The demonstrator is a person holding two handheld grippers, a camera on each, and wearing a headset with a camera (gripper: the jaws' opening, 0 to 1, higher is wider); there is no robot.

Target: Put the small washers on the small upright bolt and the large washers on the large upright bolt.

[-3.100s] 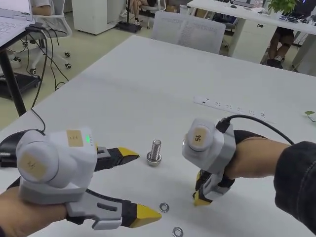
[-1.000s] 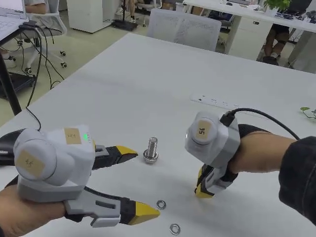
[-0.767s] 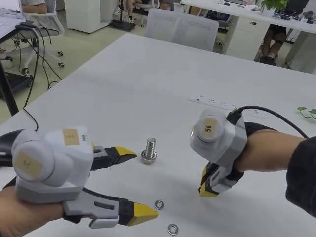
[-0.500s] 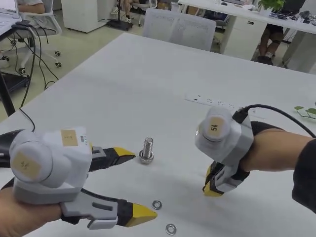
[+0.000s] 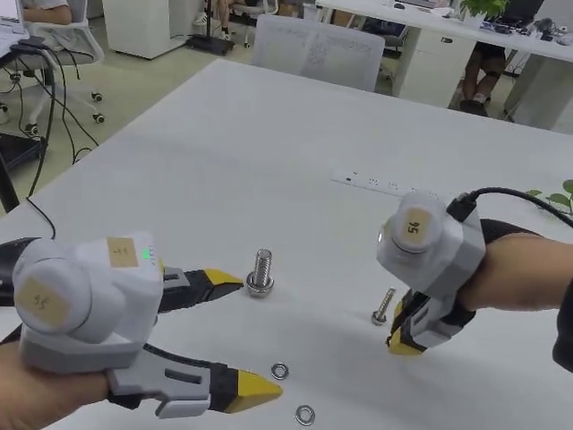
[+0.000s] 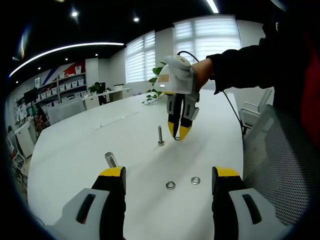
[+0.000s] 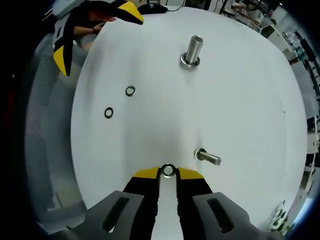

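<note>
Early stage, I'd say: right tool point(image 5: 407, 340) pinches one washer point(image 7: 168, 170) just beside the small bolt point(image 5: 383, 306), left tool point(image 5: 243, 333) gapes empty near the large bolt point(image 5: 260, 271), two loose washers point(image 5: 279, 370) wait on the worktop point(image 5: 269, 152), none visibly threaded yet.

Large bolt point(image 5: 260, 271): silver, threaded, stood upright on head on white tabletop point(image 5: 269, 161). Small bolt point(image 5: 383, 306): thin, silver, stood upright on head, set well right of large bolt. Far washer point(image 5: 279, 370) and near washer point(image 5: 304, 415): 2 silver rings, laid flat, close together, not touching, nearer person than both bolts; sizes not told apart. Held washer point(image 7: 168, 171): pinched between tips of right gripper point(image 5: 407, 345), just beside small bolt.
</note>
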